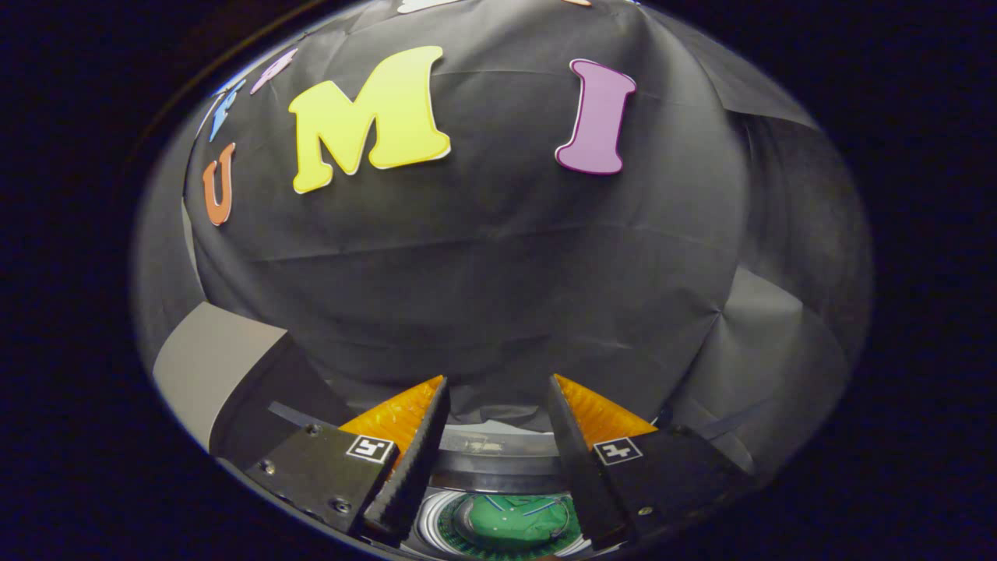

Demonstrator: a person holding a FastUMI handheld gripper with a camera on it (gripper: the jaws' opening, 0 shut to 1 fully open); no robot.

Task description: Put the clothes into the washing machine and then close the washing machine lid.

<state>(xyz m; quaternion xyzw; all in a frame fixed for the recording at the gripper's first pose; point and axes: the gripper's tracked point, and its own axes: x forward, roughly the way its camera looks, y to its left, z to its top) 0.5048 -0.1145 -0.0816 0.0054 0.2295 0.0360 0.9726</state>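
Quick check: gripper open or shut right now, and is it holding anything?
Gripper: open, fingers spread apart, holding nothing. Green cloth lies in the washing machine drum below, between the fingers.

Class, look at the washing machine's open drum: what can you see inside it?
Inside the drum lies green cloth, seen between the open tongs. The fingers cover the drum's sides, so anything there is hidden.

Below the parted jaws, washing machine drum lies open; green clothes inside.

Green clothes in silver-rimmed washing machine.
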